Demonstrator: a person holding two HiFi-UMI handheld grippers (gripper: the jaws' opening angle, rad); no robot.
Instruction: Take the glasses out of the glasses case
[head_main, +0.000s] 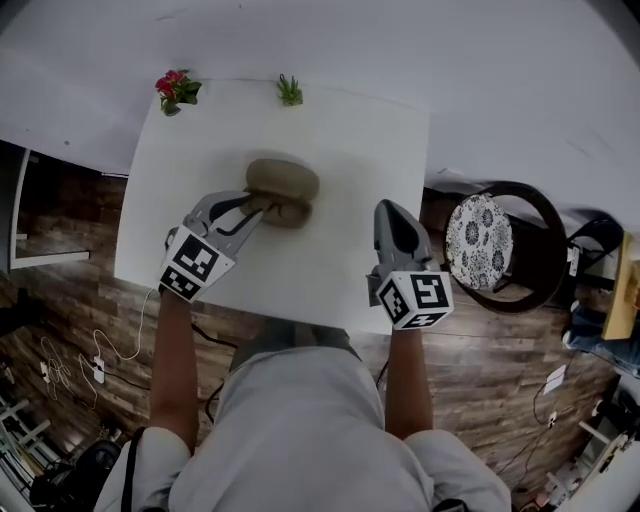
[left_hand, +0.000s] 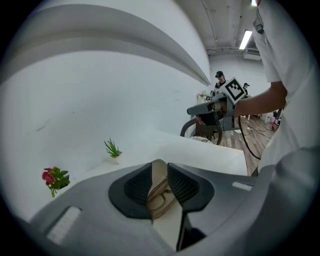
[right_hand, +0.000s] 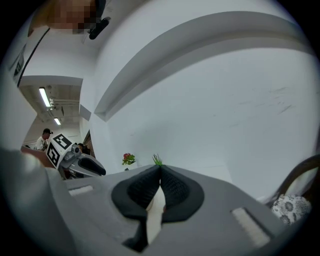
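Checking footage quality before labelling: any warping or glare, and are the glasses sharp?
Head view: dark vignetted corners, table edges bowed. Left gripper view: heavy fisheye bend; glasses against the tan case look soft. Right gripper view: same bend, bright ceiling lamp at left.

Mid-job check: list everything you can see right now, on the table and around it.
table: one, white, centre of the head view.
glasses case: one, tan, middle of the table.
glasses: one pair, thin-framed, at the case.
flowering plant: one, red and green, table's far left corner.
green plant: one, small, table's far edge.
chair: one, dark frame with a patterned cushion, right of the table.
cables: several, pale, on the wood floor at the left.
left gripper: one, grey, at the case, jaws closed on the glasses.
right gripper: one, grey, over the table's near right, jaws together, empty.
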